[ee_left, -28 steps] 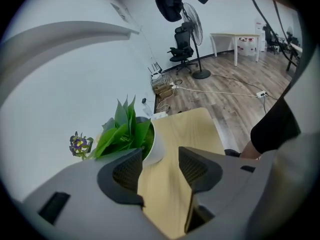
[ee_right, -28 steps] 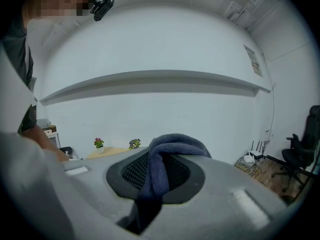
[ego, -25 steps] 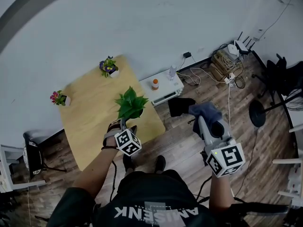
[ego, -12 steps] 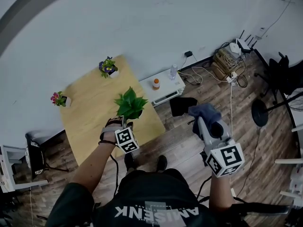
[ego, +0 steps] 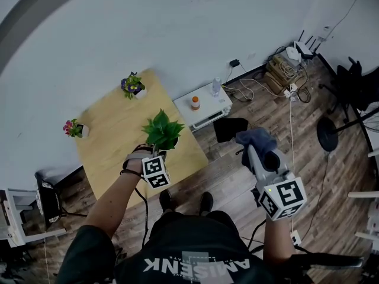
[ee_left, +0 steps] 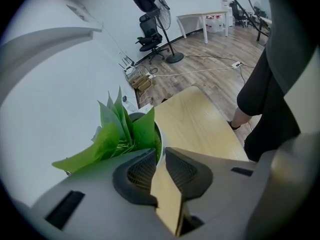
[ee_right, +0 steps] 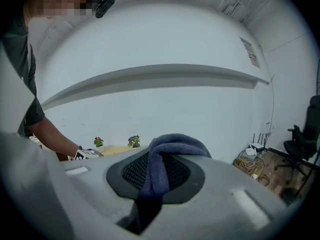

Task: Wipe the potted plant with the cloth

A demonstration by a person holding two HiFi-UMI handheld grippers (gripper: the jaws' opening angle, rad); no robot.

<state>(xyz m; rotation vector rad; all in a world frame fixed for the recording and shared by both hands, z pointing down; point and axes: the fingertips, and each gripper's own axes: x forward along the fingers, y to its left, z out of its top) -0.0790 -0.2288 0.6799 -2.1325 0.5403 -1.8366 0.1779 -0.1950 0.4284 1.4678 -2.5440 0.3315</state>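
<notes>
**Pot rim left, cloth right**

Head view: the leafy green plant in a round white pot point(ego: 163, 132) stands near the pale wooden table's point(ego: 112, 147) front edge; my left gripper point(ego: 156, 154) reaches it; left gripper view: my narrow jaws are closing, the pot rim between them; right gripper view: my right gripper point(ee_right: 161, 160) pinches a dark blue terry cloth point(ee_right: 175, 143).

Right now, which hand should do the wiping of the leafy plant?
Right. The right tongs already pinch the cloth. The left tongs are closing around the rim of the pot holding the green plant, probably to steady it.
</notes>
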